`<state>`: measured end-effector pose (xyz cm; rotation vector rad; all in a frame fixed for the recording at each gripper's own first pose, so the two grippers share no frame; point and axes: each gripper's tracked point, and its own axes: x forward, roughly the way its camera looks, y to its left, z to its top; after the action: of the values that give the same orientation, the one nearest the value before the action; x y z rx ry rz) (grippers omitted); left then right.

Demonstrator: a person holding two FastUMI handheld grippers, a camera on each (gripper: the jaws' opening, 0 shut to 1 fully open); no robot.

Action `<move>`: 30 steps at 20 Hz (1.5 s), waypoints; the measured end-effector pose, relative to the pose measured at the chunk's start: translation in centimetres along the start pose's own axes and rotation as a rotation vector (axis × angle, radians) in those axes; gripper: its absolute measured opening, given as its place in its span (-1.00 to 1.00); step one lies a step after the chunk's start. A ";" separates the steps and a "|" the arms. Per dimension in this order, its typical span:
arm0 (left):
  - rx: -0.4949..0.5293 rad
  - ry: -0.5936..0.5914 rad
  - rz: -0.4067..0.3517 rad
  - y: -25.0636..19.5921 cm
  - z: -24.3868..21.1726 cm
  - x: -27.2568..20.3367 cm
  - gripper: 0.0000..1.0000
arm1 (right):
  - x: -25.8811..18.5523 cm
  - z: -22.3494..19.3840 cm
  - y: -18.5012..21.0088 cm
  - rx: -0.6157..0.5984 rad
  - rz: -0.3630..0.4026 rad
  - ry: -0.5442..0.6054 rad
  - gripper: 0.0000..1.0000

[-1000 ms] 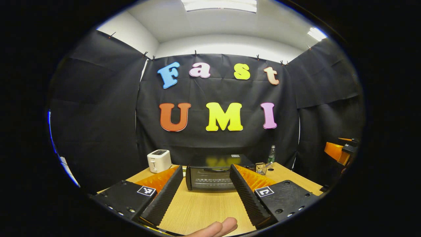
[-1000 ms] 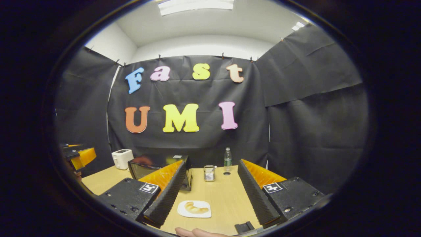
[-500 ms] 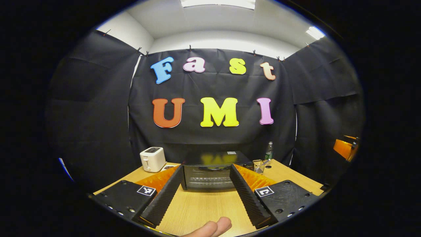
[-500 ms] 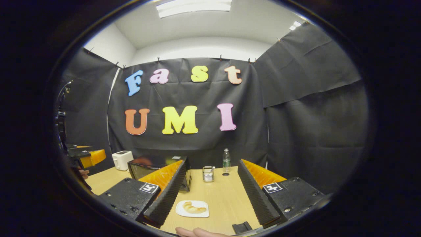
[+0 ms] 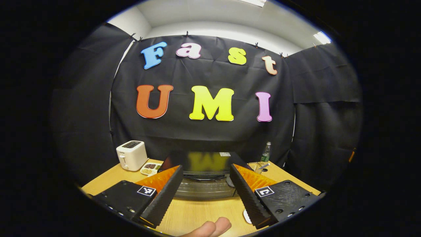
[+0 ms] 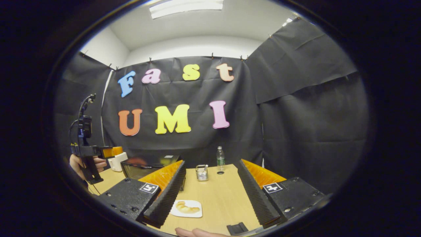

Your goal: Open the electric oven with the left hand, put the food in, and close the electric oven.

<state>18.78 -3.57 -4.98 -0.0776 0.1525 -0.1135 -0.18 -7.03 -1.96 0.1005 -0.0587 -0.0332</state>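
left gripper [image 5: 205, 177]: jaws wide, empty, facing closed electric oven [image 5: 205, 172] door | right gripper [image 6: 210, 184]: jaws wide, empty | croissant [image 6: 185, 207]: lying crosswise on plate [image 6: 194, 214]

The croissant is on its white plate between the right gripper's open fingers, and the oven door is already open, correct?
Not quite. The oven door is closed, as the left gripper view shows. The croissant does lie on its white plate between the open fingers of the right gripper.
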 end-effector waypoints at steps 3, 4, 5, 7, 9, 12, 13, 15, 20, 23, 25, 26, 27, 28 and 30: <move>0.019 0.058 0.015 0.6 -1.9 3.8 0.88 | 0.6 -0.7 -1.2 0.007 0.002 -0.002 0.97; 0.035 0.072 0.024 0.9 -2.7 5.1 0.88 | 0.9 -0.9 -1.3 0.016 0.012 -0.005 0.97; 0.045 0.090 0.028 0.9 -3.4 6.5 0.89 | 1.1 -1.1 -1.5 0.023 0.019 -0.005 0.97; 0.042 0.141 0.033 0.9 -5.6 9.1 0.88 | 1.7 -2.2 -2.5 0.026 0.020 0.006 0.97; 0.033 0.167 0.024 0.6 -6.7 11.4 0.88 | 2.0 -3.0 -3.1 0.014 0.021 0.012 0.97; 0.042 0.210 0.031 0.7 -8.4 14.3 0.88 | 2.8 -3.8 -4.1 -0.010 -0.002 0.027 0.97; 0.037 0.223 0.029 0.7 -8.9 14.7 0.89 | 3.0 -3.9 -4.4 -0.022 -0.016 0.029 0.97; 0.046 0.234 0.044 1.0 -9.5 15.0 0.67 | 3.1 -3.8 -4.2 -0.037 -0.024 0.026 0.97; 0.078 0.244 0.044 0.9 -10.1 13.9 0.94 | 2.6 -3.9 -2.2 -0.017 0.001 0.036 0.97; 0.056 0.236 0.030 1.1 -10.4 13.0 0.94 | 1.6 -3.7 -1.2 -0.020 0.006 0.040 0.97; 0.080 0.232 0.027 0.7 -10.3 11.9 0.96 | 0.8 -3.2 -0.8 -0.020 0.012 0.026 0.97; 0.095 0.234 0.026 0.6 -10.4 11.2 0.96 | 0.5 -3.0 -0.7 -0.018 0.012 0.021 0.97; 0.103 0.237 0.026 0.6 -10.7 10.5 0.96 | 0.4 -2.9 -0.7 -0.014 0.007 0.019 0.97; 0.117 0.236 0.025 0.5 -11.0 9.7 0.96 | 0.4 -3.0 -0.7 -0.012 0.000 0.025 0.97; 0.145 0.220 0.022 0.4 -11.3 8.4 0.96 | 0.4 -3.3 -0.2 -0.013 -0.001 0.037 0.97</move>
<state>25.28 -4.98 -17.37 0.0818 0.3641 -0.1110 0.42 -6.95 -5.22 0.0885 -0.0211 -0.0332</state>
